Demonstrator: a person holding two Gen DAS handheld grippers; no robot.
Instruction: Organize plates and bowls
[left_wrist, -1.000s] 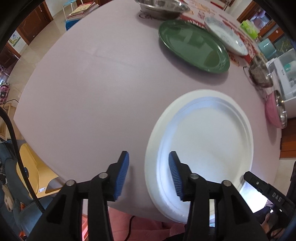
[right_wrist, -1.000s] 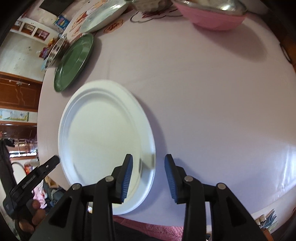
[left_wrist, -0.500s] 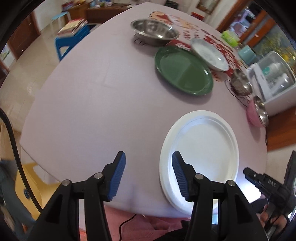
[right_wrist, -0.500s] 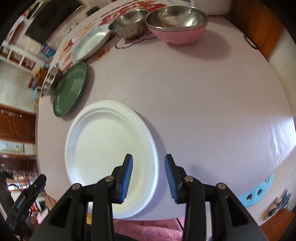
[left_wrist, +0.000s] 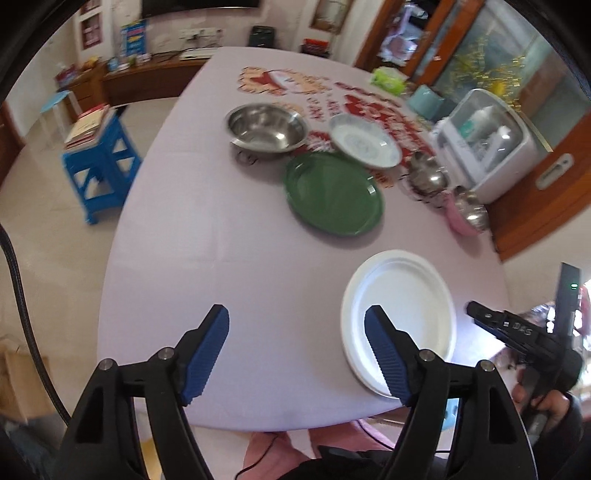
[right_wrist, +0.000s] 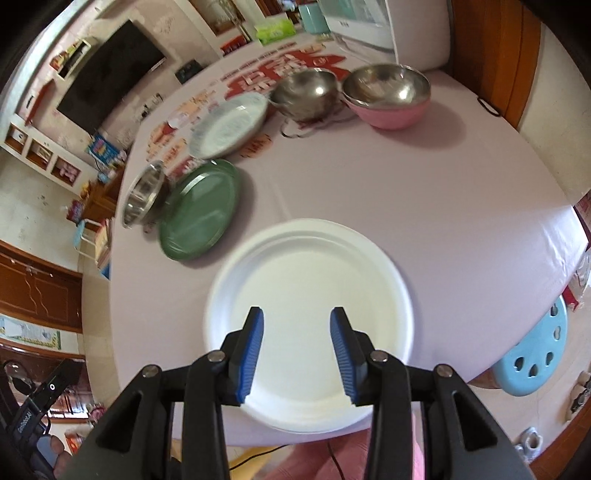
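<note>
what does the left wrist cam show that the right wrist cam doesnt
Only the left wrist view shows the blue step stool with books on it, and the right gripper's body. Only the right wrist view shows the wall TV and the light blue stool. Both show the white plate, green plate, patterned plate, three steel bowls, and the pink bowl.

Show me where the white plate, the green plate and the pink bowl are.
white plate (right_wrist: 310, 295), right wrist view, on its flat centre.
green plate (left_wrist: 332, 194), left wrist view, on its flat centre.
pink bowl (right_wrist: 391, 114), right wrist view, on its outer wall.
</note>
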